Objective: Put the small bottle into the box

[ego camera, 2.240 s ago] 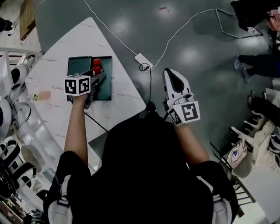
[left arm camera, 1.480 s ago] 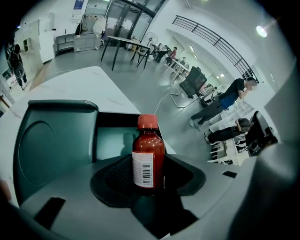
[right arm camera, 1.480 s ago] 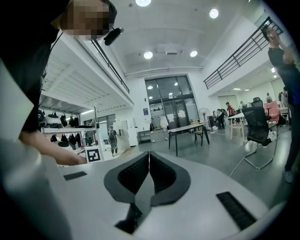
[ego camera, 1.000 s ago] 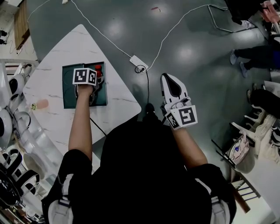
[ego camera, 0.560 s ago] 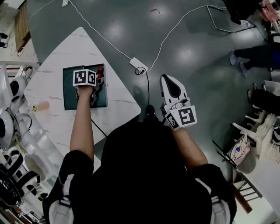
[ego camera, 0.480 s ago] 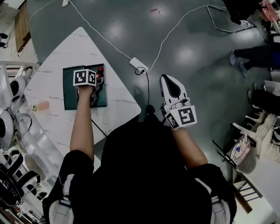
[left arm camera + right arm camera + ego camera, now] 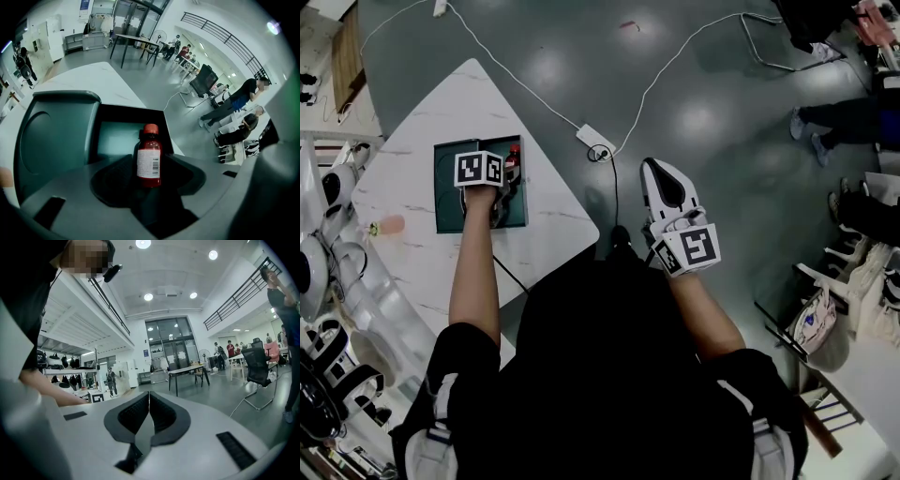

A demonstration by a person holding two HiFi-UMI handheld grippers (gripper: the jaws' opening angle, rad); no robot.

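Observation:
A small red bottle (image 7: 149, 159) with a red cap and a white label stands upright between the jaws of my left gripper (image 7: 149, 174), which is shut on it. Just beyond it lies the dark green box (image 7: 65, 98), open, with the bottle over its right compartment. From the head view, the left gripper (image 7: 504, 180) and the bottle (image 7: 512, 159) hang over the box (image 7: 450, 208) on the white table. My right gripper (image 7: 664, 180) is held off the table over the floor, shut (image 7: 149, 401), with nothing between its pads.
The white marble table (image 7: 412, 122) ends close to the right of the box. A small pink object (image 7: 389, 225) lies at its left. A power strip (image 7: 592, 139) and cables run across the grey floor. White robot parts (image 7: 319, 272) line the left; people sit at far right.
Since the earliest frame the left gripper has carried the bottle forward over the box. Over the last second it has barely shifted. The right gripper has stayed shut and still.

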